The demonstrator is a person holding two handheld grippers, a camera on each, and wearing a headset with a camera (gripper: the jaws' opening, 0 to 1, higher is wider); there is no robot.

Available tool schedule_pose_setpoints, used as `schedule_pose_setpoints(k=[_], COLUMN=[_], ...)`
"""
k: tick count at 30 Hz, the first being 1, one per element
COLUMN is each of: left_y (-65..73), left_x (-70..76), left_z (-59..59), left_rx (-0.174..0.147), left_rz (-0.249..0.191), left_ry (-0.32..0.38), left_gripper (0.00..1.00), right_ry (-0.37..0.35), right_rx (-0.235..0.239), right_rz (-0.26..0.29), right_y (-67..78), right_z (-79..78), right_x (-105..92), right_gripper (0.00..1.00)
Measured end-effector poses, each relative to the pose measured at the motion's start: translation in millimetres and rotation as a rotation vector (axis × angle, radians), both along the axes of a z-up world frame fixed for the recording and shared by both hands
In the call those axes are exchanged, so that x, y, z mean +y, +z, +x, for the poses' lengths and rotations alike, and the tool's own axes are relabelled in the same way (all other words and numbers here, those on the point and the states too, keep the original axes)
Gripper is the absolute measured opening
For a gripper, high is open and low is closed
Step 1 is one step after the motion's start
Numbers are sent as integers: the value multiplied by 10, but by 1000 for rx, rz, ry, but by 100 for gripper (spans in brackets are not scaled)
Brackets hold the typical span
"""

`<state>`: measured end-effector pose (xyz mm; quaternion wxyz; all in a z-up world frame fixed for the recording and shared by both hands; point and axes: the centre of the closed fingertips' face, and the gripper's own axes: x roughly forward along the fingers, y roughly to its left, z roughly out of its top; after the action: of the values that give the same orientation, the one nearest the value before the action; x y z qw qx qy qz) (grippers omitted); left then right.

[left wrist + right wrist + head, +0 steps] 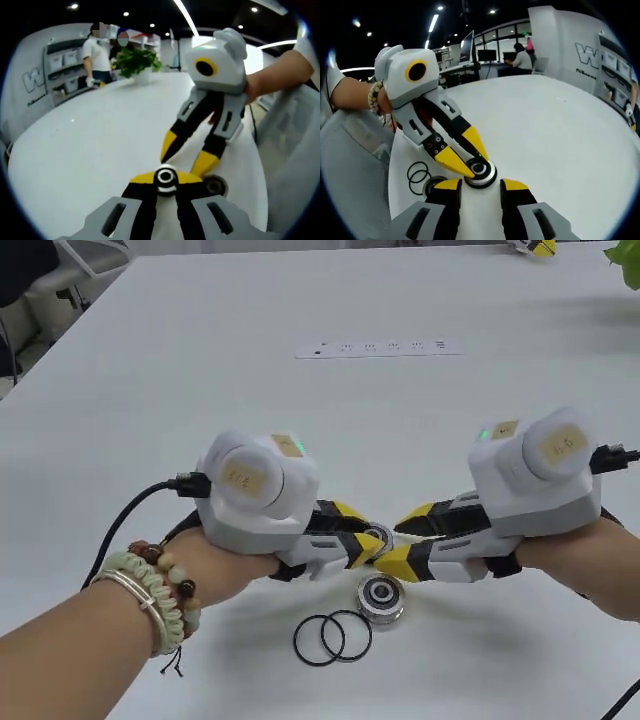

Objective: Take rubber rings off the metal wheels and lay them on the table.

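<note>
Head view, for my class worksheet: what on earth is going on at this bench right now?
A person works with a gripper in each hand over a white table. The left gripper is shut on a small metal wheel, held off the table. The right gripper faces it, jaws open, tips close to that wheel. A second wheel sits on the table below, beside two black rubber rings lying flat and overlapping. Whether the held wheel carries a ring is hard to tell.

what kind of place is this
Probably an open office or lab workspace: a long white table with a power strip, shelves of bins along a wall, and monitors at the back.
</note>
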<state>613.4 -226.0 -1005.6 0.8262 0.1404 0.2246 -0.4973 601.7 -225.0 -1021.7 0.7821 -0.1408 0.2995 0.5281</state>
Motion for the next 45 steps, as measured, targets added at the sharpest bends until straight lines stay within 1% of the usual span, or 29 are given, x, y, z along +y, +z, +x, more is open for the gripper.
schedule_pose_setpoints(k=[3, 4, 5, 6, 8, 14, 15, 16, 17, 18, 20, 21, 22, 26, 29, 31, 32, 33, 35, 37, 38, 41, 45], left_y=[2, -1, 3, -1, -2, -4, -3, -4, -4, -7, -8, -9, -9, -14, -14, -14, -15, -15, -17, -18, -19, -19, -18], left_x=[-3, -4, -7, -7, -8, -12, -13, -13, -13, -13, -13, -14, -13, -12, -13, -11, -10, -9, -8, -6, -6, -4, -3], left_z=[2, 5, 2, 5, 8, 14, 15, 15, 16, 17, 18, 19, 18, 17, 18, 15, 13, 12, 10, 10, 8, 5, 3], left_rx=[0, 0, 0, 0, -1, -2, -2, -2, -2, -2, -1, -1, -1, 0, 1, 1, 1, 1, 1, 1, 0, -1, -3], left_rz=[-3, -4, -5, -5, -6, -9, -9, -10, -10, -11, -11, -11, -11, -13, -13, -12, -12, -12, -11, -11, -10, -9, -10], left_ry=[2, 2, 1, 2, 2, 5, 5, 6, 6, 7, 8, 8, 9, 11, 12, 11, 10, 9, 9, 9, 8, 6, 2], left_gripper=[15, 15, 15, 15, 15, 15, 15, 15, 15, 15, 15, 15, 15, 15, 15, 15, 15, 15, 15, 15, 15, 14, 14], right_ry=[7, 12, 5, 17, 13, 38, 38, 43, 44, 35, 24, 24, 27, 27, 13, 4, 0, -17, -95, -136, -163, -223, -329], right_rx=[1, 11, -6, -4, 0, -24, -23, -32, -34, -31, -25, -23, -32, -51, -46, -55, -49, -32, 60, 105, 139, 214, 367], right_rz=[-3, -5, -9, -7, -6, -26, -28, -47, -52, -53, -46, -46, -52, -72, -90, -102, -101, -96, -46, -13, 7, 63, 205], right_y=[-8, -16, -12, -11, -14, -14, -17, -33, -39, -46, -47, -47, -51, -52, -58, -62, -63, -63, -66, -66, -64, -51, -9], right_z=[-6, -22, 10, -4, -3, -17, -17, -13, -9, 2, 19, 13, 1, 33, 51, 72, 73, 80, 88, 92, 93, 119, 129], right_x=[4, 3, -8, 0, -2, -4, -9, -35, -48, -64, -74, -71, -65, -75, -90, -99, -101, -103, -115, -123, -130, -139, -152], right_gripper=[26, 23, 21, 20, 20, 18, 16, 14, 12, 9, 5, 5, 5, 3, 1, 0, 0, 0, 0, 0, 0, 0, 0])
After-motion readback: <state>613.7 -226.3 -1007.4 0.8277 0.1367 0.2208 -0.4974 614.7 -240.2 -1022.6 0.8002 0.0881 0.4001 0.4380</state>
